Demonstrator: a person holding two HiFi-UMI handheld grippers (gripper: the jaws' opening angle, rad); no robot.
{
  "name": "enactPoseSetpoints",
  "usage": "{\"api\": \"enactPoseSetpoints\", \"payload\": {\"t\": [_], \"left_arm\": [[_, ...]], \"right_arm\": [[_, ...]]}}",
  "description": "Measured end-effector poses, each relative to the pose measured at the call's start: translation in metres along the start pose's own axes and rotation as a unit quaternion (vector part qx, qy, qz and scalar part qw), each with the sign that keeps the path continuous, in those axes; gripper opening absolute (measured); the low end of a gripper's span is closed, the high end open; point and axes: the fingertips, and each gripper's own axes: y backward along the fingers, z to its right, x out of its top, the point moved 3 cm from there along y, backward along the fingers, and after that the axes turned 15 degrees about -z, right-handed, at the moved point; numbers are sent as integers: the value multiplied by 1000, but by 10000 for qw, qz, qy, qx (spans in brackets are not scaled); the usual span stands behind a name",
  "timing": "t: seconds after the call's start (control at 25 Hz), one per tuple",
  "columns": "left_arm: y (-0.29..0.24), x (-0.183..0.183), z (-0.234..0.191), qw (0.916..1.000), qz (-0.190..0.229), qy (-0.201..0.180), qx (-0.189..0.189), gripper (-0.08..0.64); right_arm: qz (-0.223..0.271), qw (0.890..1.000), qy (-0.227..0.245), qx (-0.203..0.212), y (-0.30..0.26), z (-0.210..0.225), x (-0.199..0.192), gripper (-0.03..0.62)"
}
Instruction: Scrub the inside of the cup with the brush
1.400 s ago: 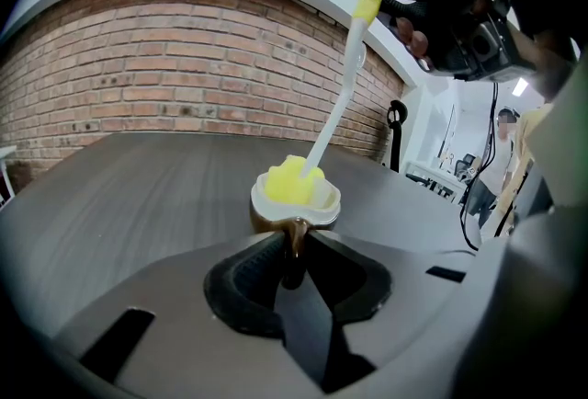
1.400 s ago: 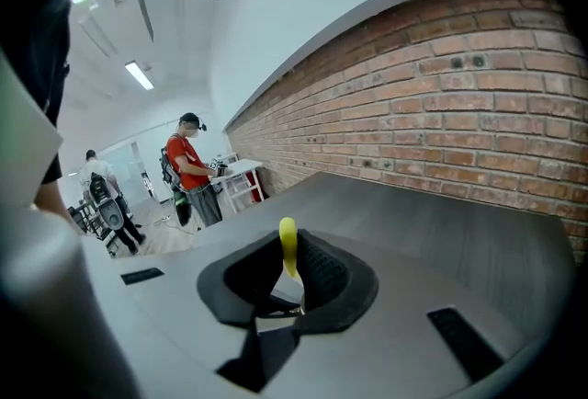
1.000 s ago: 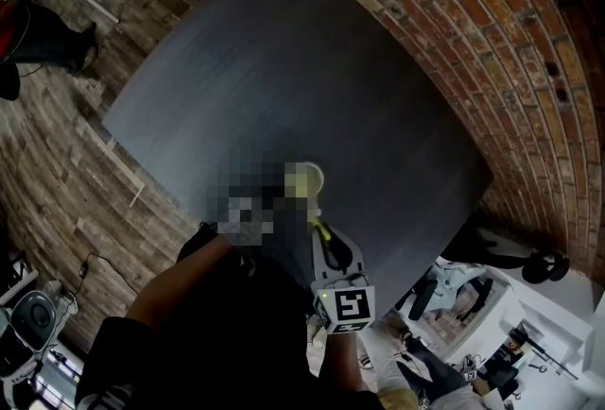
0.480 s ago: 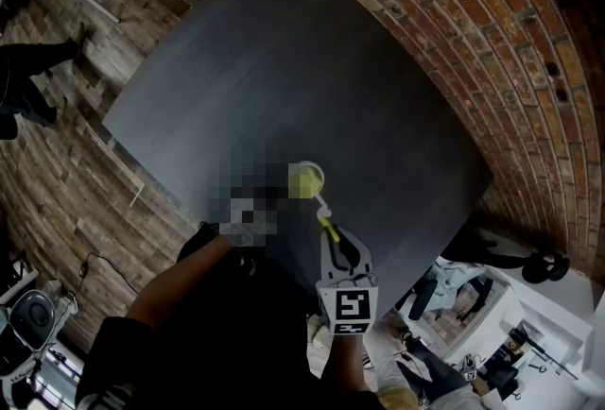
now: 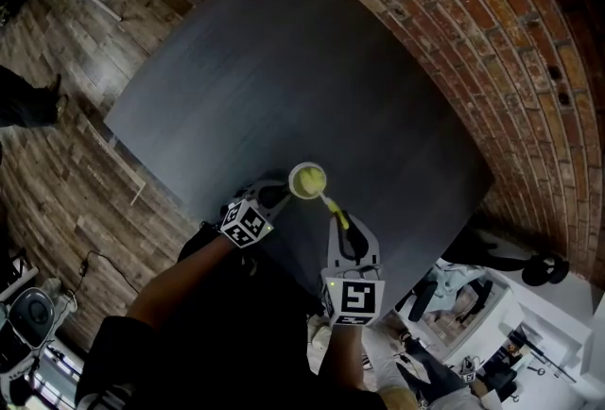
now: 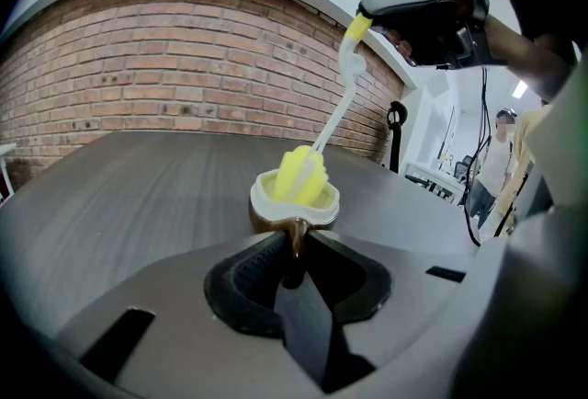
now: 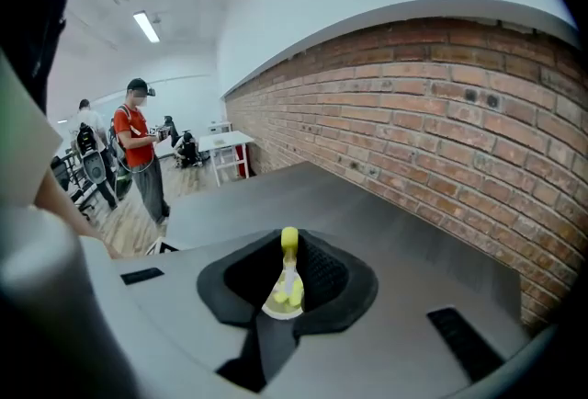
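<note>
Table (image 5: 284, 59) is bare all round the cup (image 6: 265, 204), lots of room. Brick wall (image 5: 492, 30) shuts the far & right sides. Brush (image 6: 301, 175) fills cup's mouth.

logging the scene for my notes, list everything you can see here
table: one, dark grey, fills the middle
cup: one, cream rim over brown body, on the table by its near edge
brush: one, yellow head inside the cup, pale stem, yellow grip
brick wall: one, red-brown, behind the table
floor: wood planks, left of the table
bystander: one, red top, far off in the right gripper view
left gripper: jaws shut on the cup's handle
right gripper: jaws shut on the brush's grip
</note>
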Motion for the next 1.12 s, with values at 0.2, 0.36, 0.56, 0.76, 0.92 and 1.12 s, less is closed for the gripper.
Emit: {"api": "enactPoseSetpoints", "payload": {"t": [0.2, 0.36, 0.56, 0.76, 0.92, 1.12], "left_arm": [[0, 1, 0, 10000, 1, 14, -10, 94], [0, 0, 1, 10000, -5, 1, -22, 94], [0, 1, 1, 10000, -2, -3, -19, 94], [-1, 1, 0, 10000, -4, 4, -19, 94], [-1, 1, 0, 10000, -20, 12, -22, 94], [-1, 1, 2, 10000, -21, 25, -12, 92]], "right_arm": [[357, 9987, -277, -231, -10, 19, 10, 63], [493, 9966, -654, -37, -16, 24, 13, 63], [504, 9960, -642, 374, -22, 10, 19, 63], [369, 9954, -319, 829, -24, -16, 23, 63], [164, 9938, 150, 1086, -20, -37, 22, 63], [-215, 9893, 617, 1304, -10, -43, 10, 63]]}}
